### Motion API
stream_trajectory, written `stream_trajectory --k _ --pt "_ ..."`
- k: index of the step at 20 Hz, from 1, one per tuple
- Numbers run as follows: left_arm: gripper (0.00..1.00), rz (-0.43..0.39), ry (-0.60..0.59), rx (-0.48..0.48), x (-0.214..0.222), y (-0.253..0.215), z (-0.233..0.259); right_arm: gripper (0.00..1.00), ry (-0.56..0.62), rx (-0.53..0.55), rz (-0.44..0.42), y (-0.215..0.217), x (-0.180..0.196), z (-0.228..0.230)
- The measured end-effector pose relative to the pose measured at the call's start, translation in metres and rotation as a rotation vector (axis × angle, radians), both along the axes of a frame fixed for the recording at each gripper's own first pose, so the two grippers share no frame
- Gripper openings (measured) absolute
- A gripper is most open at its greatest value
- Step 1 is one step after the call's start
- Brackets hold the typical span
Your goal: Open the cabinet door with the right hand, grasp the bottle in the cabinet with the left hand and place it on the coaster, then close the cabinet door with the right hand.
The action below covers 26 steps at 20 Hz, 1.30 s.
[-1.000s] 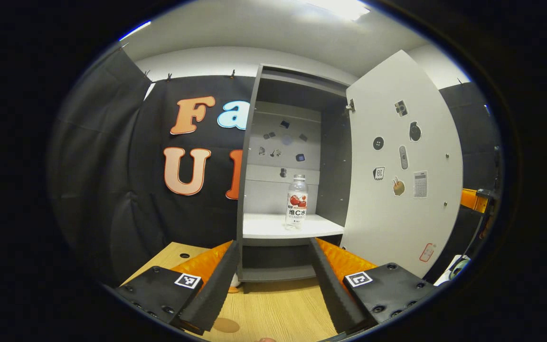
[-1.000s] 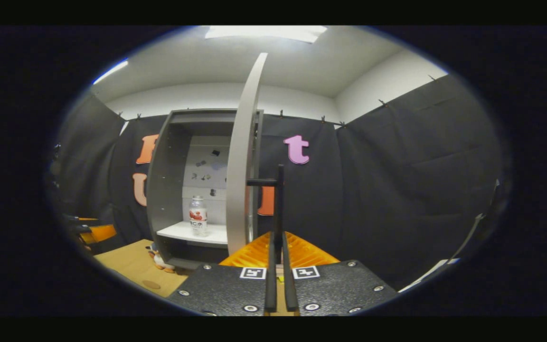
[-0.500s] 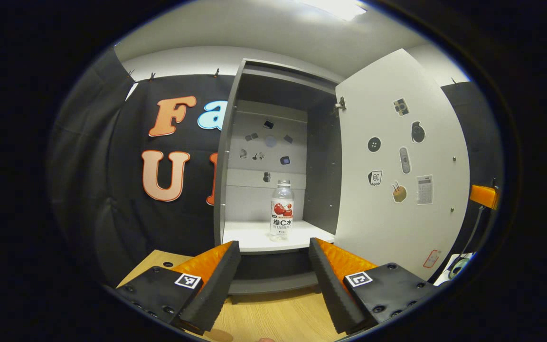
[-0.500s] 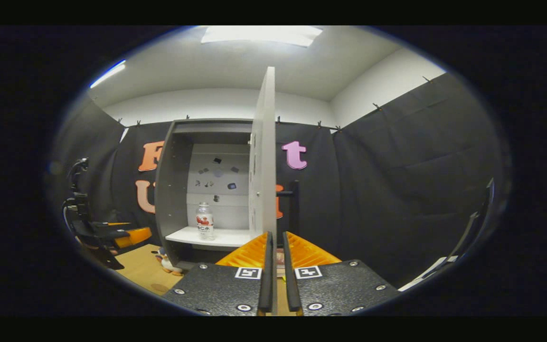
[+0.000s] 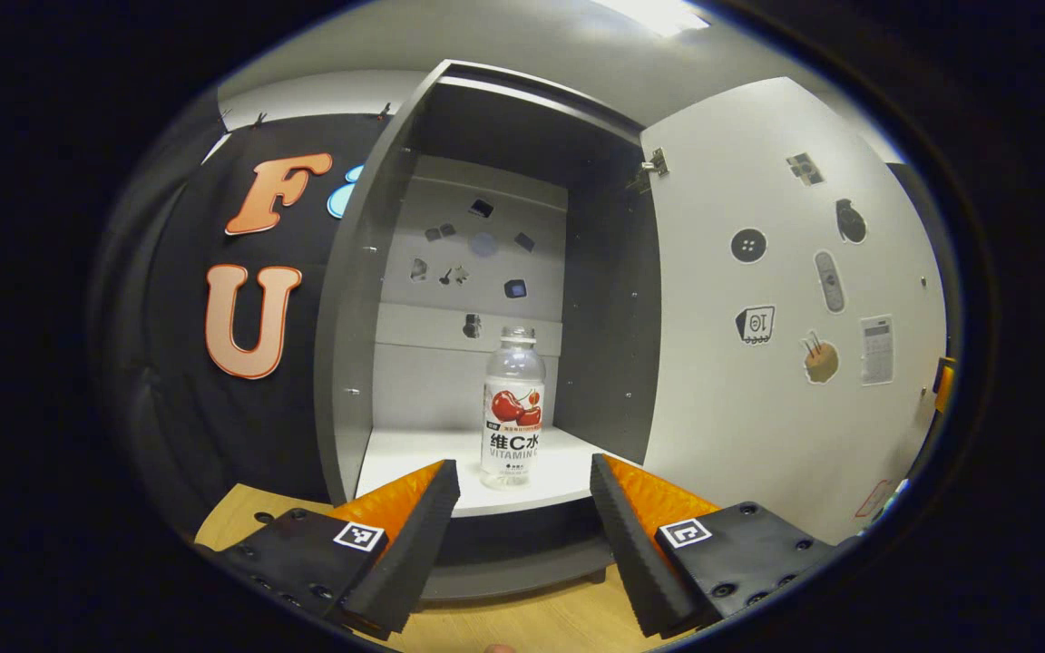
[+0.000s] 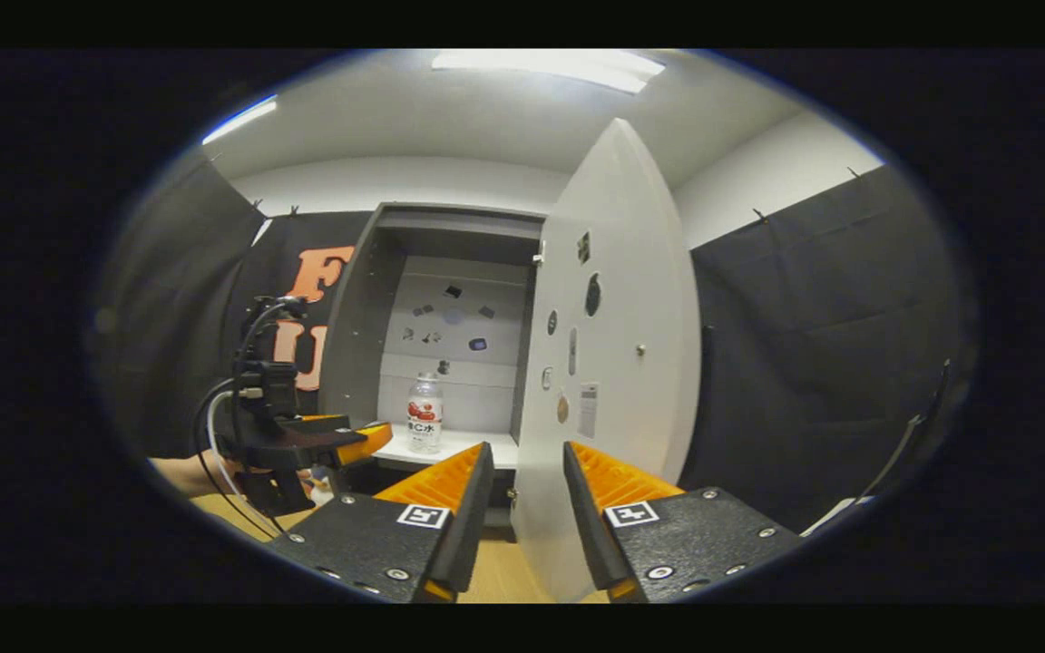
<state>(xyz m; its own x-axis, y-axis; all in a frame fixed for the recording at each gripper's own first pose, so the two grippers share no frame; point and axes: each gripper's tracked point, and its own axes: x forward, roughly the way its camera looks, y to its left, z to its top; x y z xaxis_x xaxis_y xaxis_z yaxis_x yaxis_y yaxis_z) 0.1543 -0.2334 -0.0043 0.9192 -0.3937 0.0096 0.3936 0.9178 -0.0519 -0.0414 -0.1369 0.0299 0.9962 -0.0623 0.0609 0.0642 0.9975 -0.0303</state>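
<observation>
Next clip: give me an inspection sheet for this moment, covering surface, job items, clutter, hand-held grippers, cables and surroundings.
Surface: wooden table, bare where it shows in front of the cabinet.
Job's things: cabinet with its door swung open; bottle upright on the white shelf; coaster: nothing seen.
Clutter: small toy figure at the cabinet's foot, largely hidden.
Grippers: left hand-held gripper open, aimed at the bottle, short of it; right hand-held gripper open, holding nothing, the door's edge between its fingers.
Cables: black cables looped over the left hand-held gripper.
Surroundings: black cloth wall, white ceiling with a light panel.
</observation>
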Motion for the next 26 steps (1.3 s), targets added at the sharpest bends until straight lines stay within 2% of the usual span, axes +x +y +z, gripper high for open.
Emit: stream_trajectory --k 2,4,6,7,8,15,23,25,26 --pt "0.94 -0.014 0.002 -0.003 0.026 -0.004 -0.004 0.58 -0.002 -0.004 -0.008 0.014 0.015 -0.002" --pt "0.95 -0.028 -0.002 -0.008 0.051 -0.007 -0.008 0.77 0.010 -0.005 -0.011 0.025 0.036 -0.009" --pt "0.95 -0.035 -0.002 -0.001 0.073 -0.009 -0.013 0.84 0.033 -0.002 -0.019 0.037 0.061 -0.017" --pt "0.94 -0.048 0.005 0.005 0.082 -0.013 -0.016 0.95 0.043 0.004 -0.020 0.041 0.065 -0.018" --pt "0.94 -0.068 0.008 0.008 0.090 -0.019 -0.019 0.92 0.048 0.013 -0.017 0.045 0.070 -0.020" --pt "0.94 -0.133 0.000 0.055 0.129 -0.046 -0.036 0.94 0.101 0.048 -0.037 0.051 0.084 -0.035" --pt "0.94 -0.137 -0.017 0.070 0.149 -0.057 -0.041 0.96 0.135 0.063 -0.069 0.047 0.083 -0.042" --pt "0.86 -0.133 -0.017 0.068 0.148 -0.056 -0.039 0.96 0.133 0.067 -0.065 0.048 0.082 -0.043" --pt "0.85 -0.127 -0.017 0.070 0.149 -0.055 -0.040 0.94 0.134 0.066 -0.062 0.048 0.080 -0.043"
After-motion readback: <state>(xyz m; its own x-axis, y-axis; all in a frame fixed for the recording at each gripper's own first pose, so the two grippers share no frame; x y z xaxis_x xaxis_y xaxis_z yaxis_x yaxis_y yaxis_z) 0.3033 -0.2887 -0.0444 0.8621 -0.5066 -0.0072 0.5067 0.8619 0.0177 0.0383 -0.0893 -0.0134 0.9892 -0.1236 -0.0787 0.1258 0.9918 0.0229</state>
